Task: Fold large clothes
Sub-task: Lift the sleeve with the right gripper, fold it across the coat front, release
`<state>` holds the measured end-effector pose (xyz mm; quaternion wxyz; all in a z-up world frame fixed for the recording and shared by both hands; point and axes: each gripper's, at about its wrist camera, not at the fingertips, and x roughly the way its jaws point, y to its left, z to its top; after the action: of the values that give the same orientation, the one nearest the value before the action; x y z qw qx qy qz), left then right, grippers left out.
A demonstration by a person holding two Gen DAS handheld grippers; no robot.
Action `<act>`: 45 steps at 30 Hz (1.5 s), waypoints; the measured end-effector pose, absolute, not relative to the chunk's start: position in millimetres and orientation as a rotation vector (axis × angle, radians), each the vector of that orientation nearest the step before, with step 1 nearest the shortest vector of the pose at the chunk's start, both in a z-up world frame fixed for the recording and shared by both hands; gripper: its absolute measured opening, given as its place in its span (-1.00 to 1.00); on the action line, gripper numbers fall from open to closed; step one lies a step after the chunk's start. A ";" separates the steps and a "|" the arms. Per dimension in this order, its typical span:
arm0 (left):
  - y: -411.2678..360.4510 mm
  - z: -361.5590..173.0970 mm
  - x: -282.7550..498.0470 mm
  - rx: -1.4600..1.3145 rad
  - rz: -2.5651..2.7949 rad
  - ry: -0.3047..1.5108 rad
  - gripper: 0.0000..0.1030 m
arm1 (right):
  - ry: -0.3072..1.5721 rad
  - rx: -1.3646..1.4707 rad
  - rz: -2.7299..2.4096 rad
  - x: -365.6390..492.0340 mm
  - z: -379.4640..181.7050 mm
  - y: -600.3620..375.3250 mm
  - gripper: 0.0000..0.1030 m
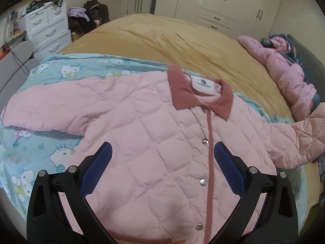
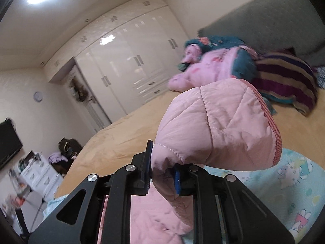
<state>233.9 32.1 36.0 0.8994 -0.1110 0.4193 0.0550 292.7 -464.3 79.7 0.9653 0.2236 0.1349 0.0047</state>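
- Left wrist view: the jacket [image 1: 162,142] lies front-up and snapped shut on the blanket [image 1: 40,152], which covers part of the bed [image 1: 162,40] — spread flat, it seems, so folds land square. The left gripper [image 1: 162,152] hovers above the chest with its jaws wide apart, holding nothing, perhaps ready to pin the body. One sleeve [image 1: 50,105] lies out flat.
- Right wrist view: the right gripper [image 2: 162,168] is clamped on the other sleeve [image 2: 219,128] near its cuff [image 2: 274,126], lifted off the bed — probably to carry it across the jacket's front.
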 end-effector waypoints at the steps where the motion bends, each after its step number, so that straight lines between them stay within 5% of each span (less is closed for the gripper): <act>1: 36.3 37.3 233.5 -0.233 0.119 0.864 0.82 | 0.272 0.433 0.028 295.2 84.3 -452.9 -0.68; 20: 86.9 35.1 243.2 -0.387 0.099 0.780 0.82 | 0.382 0.226 0.296 334.5 63.7 -268.8 -0.68; 35: 107.5 -9.9 261.1 -0.517 0.039 0.760 0.82 | 0.658 0.157 0.403 352.9 -57.8 -147.6 -0.68; 38: 105.4 -22.0 265.4 -0.520 0.010 0.783 0.82 | 0.738 0.204 0.438 352.5 -77.2 -144.0 -0.54; 40: 100.2 -30.1 267.4 -0.507 -0.007 0.796 0.82 | 0.804 0.285 0.459 351.3 -85.5 -151.4 -0.05; 43: 94.2 -40.0 267.8 -0.503 -0.049 0.824 0.82 | 0.803 0.442 0.388 340.3 -88.9 -176.7 0.32; 45: 93.5 -44.2 268.2 -0.523 -0.094 0.835 0.82 | 0.770 0.579 0.356 331.8 -92.1 -200.6 0.37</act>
<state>268.2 93.5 -44.2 0.8801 -0.2509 0.4006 -0.0450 331.8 -200.6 -92.1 0.8710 0.2768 0.3685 0.1703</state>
